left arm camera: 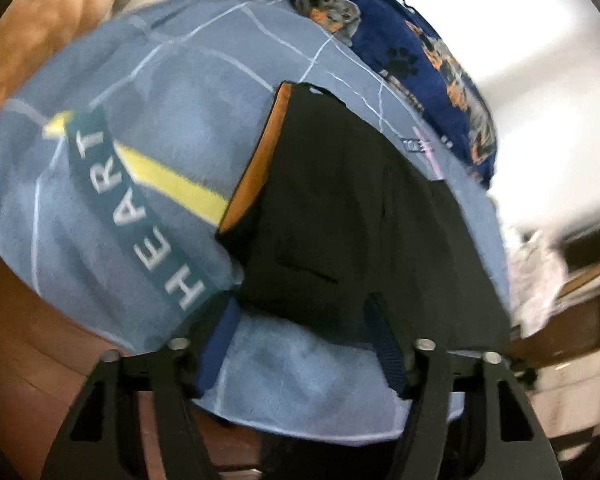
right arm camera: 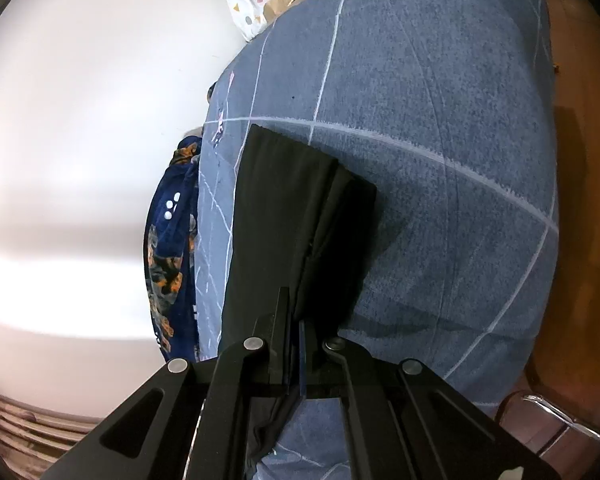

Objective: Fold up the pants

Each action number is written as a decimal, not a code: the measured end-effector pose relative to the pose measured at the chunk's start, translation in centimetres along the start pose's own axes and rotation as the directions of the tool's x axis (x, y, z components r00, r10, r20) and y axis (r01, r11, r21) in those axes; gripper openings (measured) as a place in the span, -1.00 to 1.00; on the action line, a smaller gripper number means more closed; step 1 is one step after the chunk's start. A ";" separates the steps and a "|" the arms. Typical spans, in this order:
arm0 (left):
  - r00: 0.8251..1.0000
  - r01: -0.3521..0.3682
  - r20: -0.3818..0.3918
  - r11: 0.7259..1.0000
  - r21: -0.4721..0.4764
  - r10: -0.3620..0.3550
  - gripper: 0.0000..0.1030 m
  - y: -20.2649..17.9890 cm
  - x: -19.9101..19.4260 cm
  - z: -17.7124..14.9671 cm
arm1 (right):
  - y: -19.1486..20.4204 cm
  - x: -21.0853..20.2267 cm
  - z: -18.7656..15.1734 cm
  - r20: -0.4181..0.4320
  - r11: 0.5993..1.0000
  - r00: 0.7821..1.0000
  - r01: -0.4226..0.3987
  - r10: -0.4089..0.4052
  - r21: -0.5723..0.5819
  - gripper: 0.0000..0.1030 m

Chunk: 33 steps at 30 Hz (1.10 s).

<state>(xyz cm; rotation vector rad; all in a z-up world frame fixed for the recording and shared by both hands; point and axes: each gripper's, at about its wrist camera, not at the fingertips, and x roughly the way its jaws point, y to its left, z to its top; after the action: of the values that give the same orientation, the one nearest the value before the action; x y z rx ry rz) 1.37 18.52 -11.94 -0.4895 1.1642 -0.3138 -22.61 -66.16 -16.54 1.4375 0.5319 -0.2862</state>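
black pants [left arm camera: 340,216] lie on the blue blanket [left arm camera: 172,92], filling centre and right of the left wrist frame; orange-lined waistband edge [left arm camera: 256,164] runs up the middle. in the right wrist frame the pants [right arm camera: 296,208] stretch from lower centre up to mid-frame, legs stacked, far hem squared off.

left gripper [left arm camera: 300,344]: blue fingers [left arm camera: 216,348] wide apart, bottom centre, right at the near edge of the cloth, nothing between them. frame is motion-blurred.

right gripper [right arm camera: 296,344]: jaws pressed together on a thin fold of the pants, bottom centre.

judgement: a lengthwise fold looks done; next is likely folding end over end. to do it well: the left takes the near corner square, biting both layers; the right holds its pinch. lift both ends level, keep the cloth lightly taut, carry over and lay edges flush. risk: an uneven lift skews the stacked legs.

navy dog-print fabric [left arm camera: 420,40] sits along the upper right edge, off the working area.
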 end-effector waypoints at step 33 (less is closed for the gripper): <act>0.891 -0.436 0.220 0.883 0.171 0.398 0.17 -3.3 0.7 1.4 | -0.9 0.8 -0.7 0.003 0.997 0.997 -0.075 0.075 0.032 -1.00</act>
<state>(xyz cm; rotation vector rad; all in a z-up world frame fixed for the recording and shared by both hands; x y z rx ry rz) 3.03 15.64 -10.34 -0.0627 1.0143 -0.0163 -22.52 -65.53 -17.78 1.4843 0.4723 -0.2372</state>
